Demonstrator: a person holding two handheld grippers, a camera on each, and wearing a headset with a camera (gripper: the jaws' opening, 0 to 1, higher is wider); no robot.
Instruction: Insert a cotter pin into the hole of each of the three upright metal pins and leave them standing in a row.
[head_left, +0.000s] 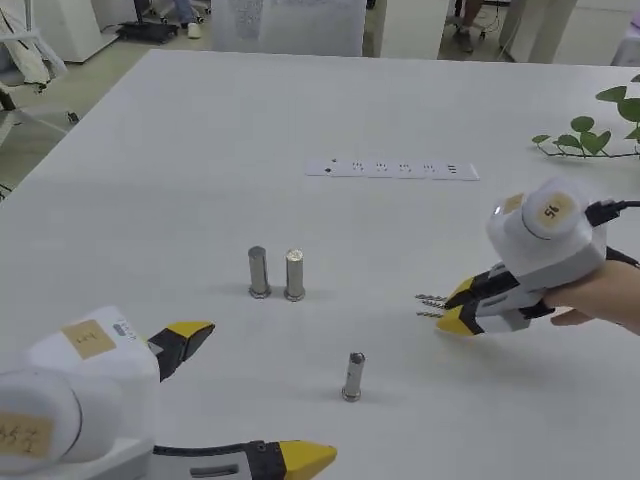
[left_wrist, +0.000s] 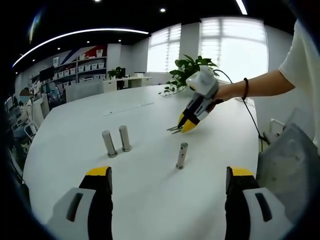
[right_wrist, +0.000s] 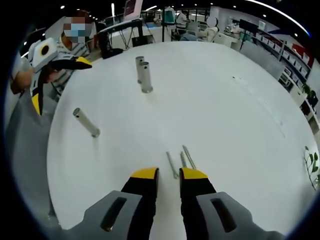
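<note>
Three upright metal pins stand on the white table (head_left: 200, 150). Two are close together, one pin (head_left: 259, 272) and its neighbour (head_left: 294, 275), and the third pin (head_left: 353, 376) stands alone nearer me. The cotter pins (head_left: 431, 305) lie on the table just in front of my right gripper (head_left: 458, 306). Its jaws stand a narrow gap apart, low over the cotter pins (right_wrist: 179, 161), and I see nothing clamped between them. My left gripper (head_left: 250, 398) is wide open at the near left. It faces the lone pin (left_wrist: 182, 155) and holds nothing.
A white power strip (head_left: 392, 169) lies flat farther back on the table. A green plant (head_left: 600, 130) reaches in at the right edge. A person's hand (head_left: 600, 300) holds the right gripper. Chairs and office furniture stand beyond the far table edge.
</note>
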